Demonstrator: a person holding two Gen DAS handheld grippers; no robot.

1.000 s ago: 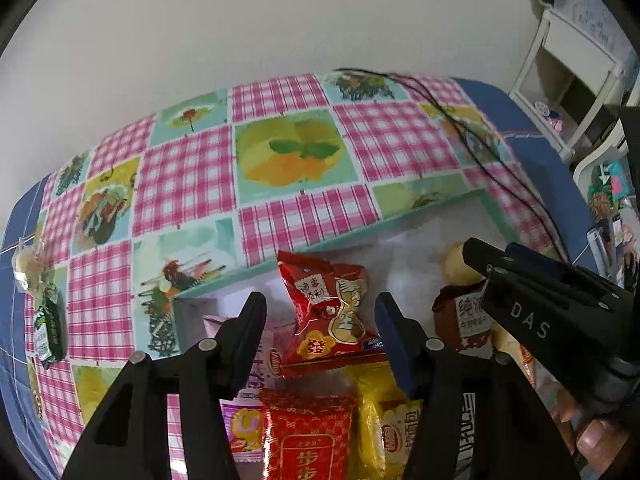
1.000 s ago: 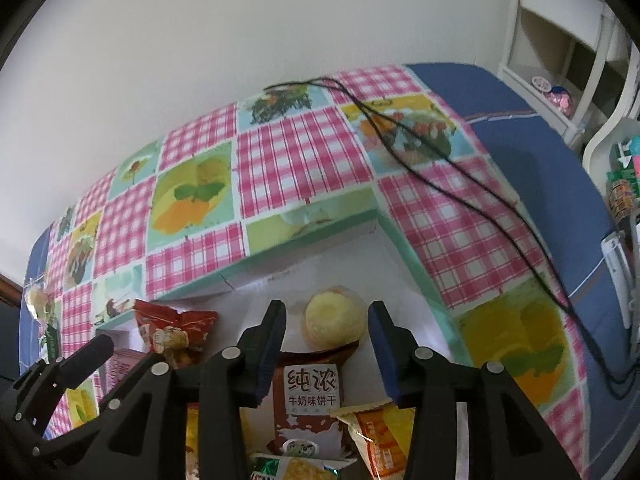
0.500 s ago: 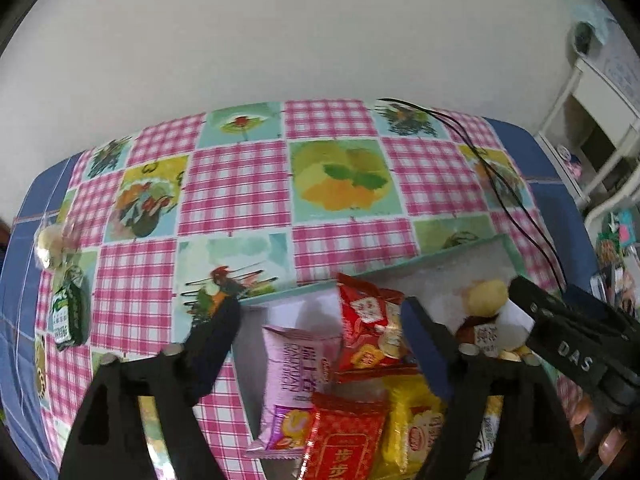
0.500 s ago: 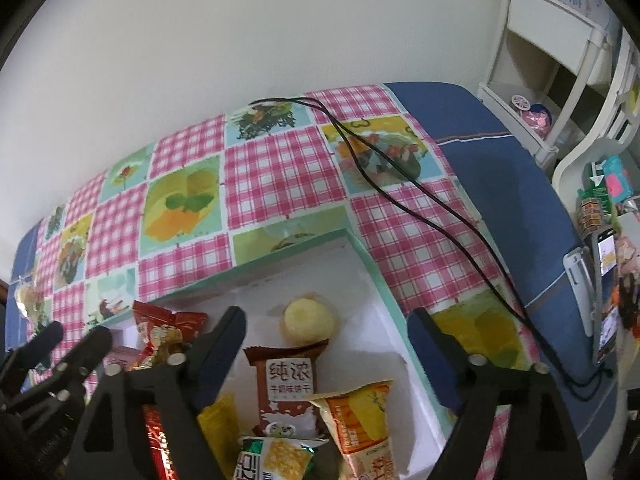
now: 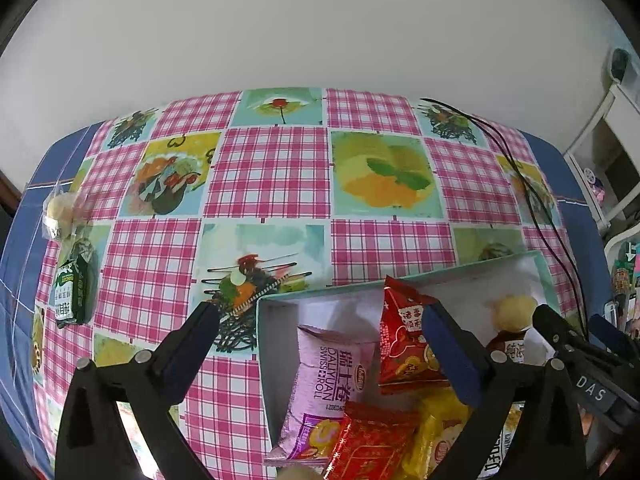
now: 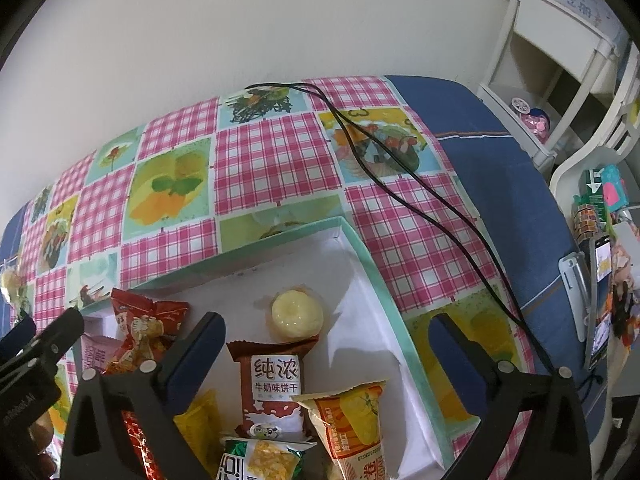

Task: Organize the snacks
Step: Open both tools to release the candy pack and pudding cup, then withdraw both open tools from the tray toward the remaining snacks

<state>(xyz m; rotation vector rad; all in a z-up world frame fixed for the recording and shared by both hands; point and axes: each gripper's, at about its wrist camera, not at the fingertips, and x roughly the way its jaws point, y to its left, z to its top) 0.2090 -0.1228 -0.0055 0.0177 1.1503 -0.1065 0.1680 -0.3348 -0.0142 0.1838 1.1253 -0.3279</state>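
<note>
Tablecloth, "DALIYUAN SWISSROLL" packet

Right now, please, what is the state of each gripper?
Left gripper: open, holding nothing, above the box.
Right gripper: open, holding nothing, above the box.

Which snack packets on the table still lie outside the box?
The dark green packet and the clear-wrapped round pastry, both on the tablecloth's far left; every other snack sits inside the teal-rimmed box.
</note>
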